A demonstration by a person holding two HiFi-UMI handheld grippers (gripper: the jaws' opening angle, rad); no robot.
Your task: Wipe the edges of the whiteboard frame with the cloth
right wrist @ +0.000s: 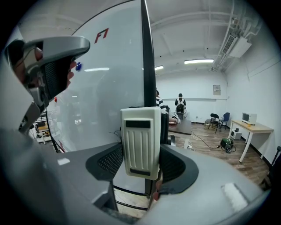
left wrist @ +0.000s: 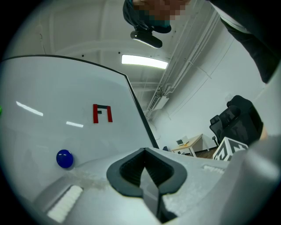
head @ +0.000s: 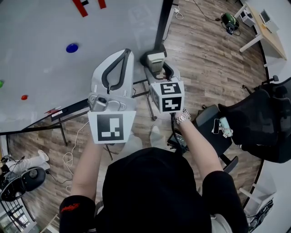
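Observation:
The whiteboard (head: pixel 45 54) stands at upper left; its black right frame edge (head: pixel 162 22) runs down toward my grippers. It carries a red mark (head: pixel 86 5) and a blue magnet (head: pixel 72 48). My right gripper (head: pixel 157 61) is shut on a white ribbed eraser block (right wrist: pixel 140 140) that sits right against the frame edge (right wrist: pixel 147 57). My left gripper (head: pixel 126 53) is shut with nothing in it and hovers in front of the board face, left of the frame edge (left wrist: pixel 140 114), near the blue magnet (left wrist: pixel 65 158). No cloth shows in any view.
Red (head: pixel 24 97) and green (head: pixel 1 83) magnets sit on the board's left. A black office chair (head: pixel 261 123) stands at right and a desk (head: pixel 268 27) at far upper right. Cables (head: pixel 68 159) lie on the wood floor. Two people (right wrist: pixel 180 105) are across the room.

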